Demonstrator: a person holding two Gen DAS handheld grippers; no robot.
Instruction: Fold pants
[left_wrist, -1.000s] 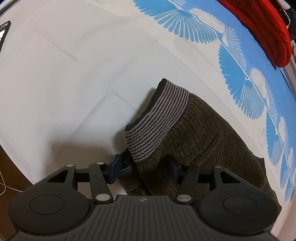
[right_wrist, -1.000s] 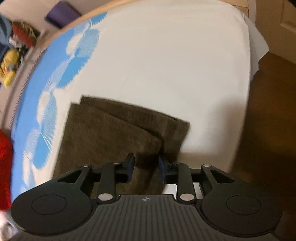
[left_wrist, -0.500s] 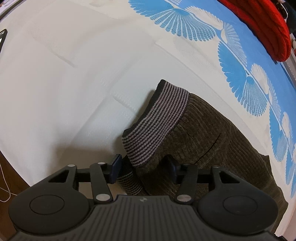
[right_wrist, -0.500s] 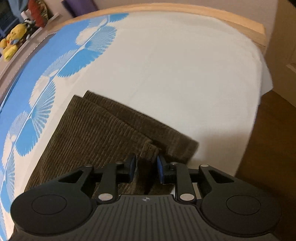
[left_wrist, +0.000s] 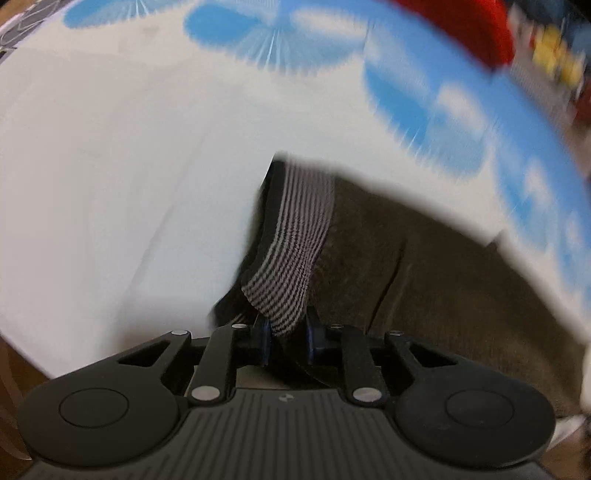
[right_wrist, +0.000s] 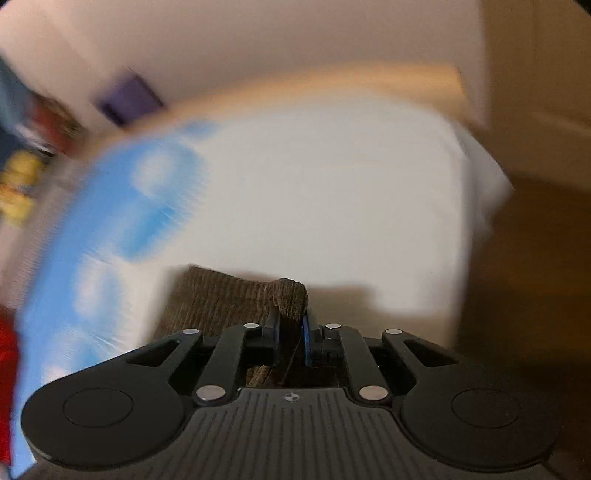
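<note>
Left gripper (left_wrist: 287, 338): clenched on the striped waistband (left_wrist: 295, 236) of the pants (left_wrist: 436, 280); the jaws stand close together with the band's lower corner pinched between the blue pads.
Waistband: grey and black stripes, running up and away from the left fingers, twisted partway along, its far end dark-edged against the sheet (left_wrist: 110, 177).
Right gripper (right_wrist: 291, 330): clenched on a hem corner of the pants (right_wrist: 229, 295); a small bunch of ribbed brown cloth stands up above the nearly closed jaws.
Pants: brown corduroy, held at both ends; in the left view the body spreads right from the waistband over the bed; in the right view only a short ribbed stretch shows left of the fingers.
Sheet: white, under and around the pants in both views, with a shadow just beyond the right gripper.
Blue print (left_wrist: 424, 85): fan-patterned band along the far side of the sheet, blurred in both views.
Red cloth (left_wrist: 476, 26): at the top edge, beyond the blue band, well apart from the pants.
Bed frame (right_wrist: 351, 79): pale wood, curving past the sheet's far edge.
Floor (right_wrist: 535, 258): brown, right of the bed.
</note>
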